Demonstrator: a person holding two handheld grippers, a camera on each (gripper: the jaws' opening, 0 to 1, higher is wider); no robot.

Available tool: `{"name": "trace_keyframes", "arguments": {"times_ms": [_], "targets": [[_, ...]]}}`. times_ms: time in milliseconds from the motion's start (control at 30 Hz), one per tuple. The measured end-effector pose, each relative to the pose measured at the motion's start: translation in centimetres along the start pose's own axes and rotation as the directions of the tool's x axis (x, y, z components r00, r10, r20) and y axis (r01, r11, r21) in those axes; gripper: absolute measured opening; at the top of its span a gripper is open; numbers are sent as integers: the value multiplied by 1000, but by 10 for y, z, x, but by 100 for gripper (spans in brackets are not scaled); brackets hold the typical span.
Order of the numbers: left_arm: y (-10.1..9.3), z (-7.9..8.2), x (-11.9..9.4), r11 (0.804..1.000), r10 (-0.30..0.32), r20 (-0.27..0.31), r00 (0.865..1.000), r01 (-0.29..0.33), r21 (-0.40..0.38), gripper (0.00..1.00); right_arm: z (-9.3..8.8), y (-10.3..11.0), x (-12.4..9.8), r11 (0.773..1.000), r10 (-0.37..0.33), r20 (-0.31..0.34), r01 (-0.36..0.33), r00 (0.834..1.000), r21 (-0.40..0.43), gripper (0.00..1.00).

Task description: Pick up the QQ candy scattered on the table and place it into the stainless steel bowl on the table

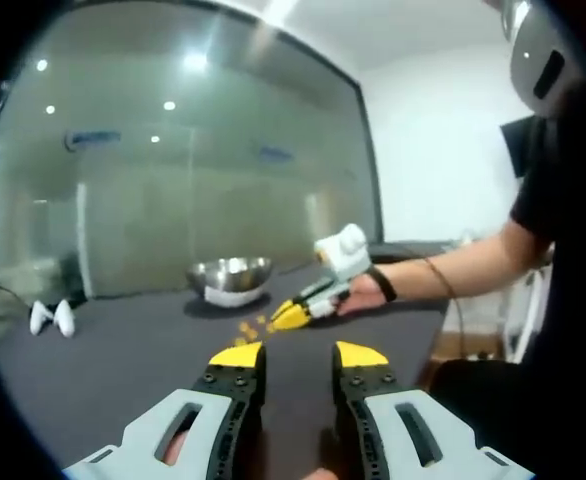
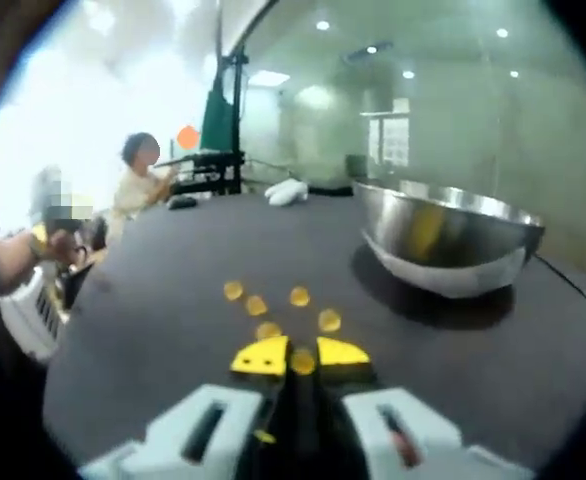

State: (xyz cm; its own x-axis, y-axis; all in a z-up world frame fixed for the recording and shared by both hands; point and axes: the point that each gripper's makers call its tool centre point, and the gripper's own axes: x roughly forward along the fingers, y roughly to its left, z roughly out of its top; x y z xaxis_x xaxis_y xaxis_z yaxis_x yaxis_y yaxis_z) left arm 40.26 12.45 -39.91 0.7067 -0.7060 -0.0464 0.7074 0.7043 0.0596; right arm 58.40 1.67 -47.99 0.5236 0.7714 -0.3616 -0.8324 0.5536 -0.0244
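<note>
Now right tool [image 2: 301,358] pinches round candy [image 2: 302,361].

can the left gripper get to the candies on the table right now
Probably yes: the left gripper is open, with bare table ahead of it. But the right gripper sits at the QQ candies, so they may crowd each other.

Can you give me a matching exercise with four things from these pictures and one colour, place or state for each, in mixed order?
Things:
1. left tongs
2. right tongs
3. stainless steel bowl
4. table

Descriptions:
A. dark surface under everything
B. open, with nothing between the tips
C. shiny, standing to the right of the loose candies in the right gripper view
D. closed on a yellow candy

Pairs: 1-B, 2-D, 3-C, 4-A
</note>
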Motion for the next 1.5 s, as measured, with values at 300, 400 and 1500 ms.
{"name": "trace_keyframes", "arguments": {"times_ms": [300,400,1500], "targets": [[-1,1,2,1000,-6,0,1000,6,6,28,0,-1,0,1000,5,7,-5,1000,12,10],[-1,3,1,1000,-4,5,1000,4,5,28,0,-1,0,1000,5,10,-5,1000,11,9],[-6,-11,-3,999,-3,-35,999,4,33,28,169,-151,2,947,-318,227,320,921,27,9]]}}
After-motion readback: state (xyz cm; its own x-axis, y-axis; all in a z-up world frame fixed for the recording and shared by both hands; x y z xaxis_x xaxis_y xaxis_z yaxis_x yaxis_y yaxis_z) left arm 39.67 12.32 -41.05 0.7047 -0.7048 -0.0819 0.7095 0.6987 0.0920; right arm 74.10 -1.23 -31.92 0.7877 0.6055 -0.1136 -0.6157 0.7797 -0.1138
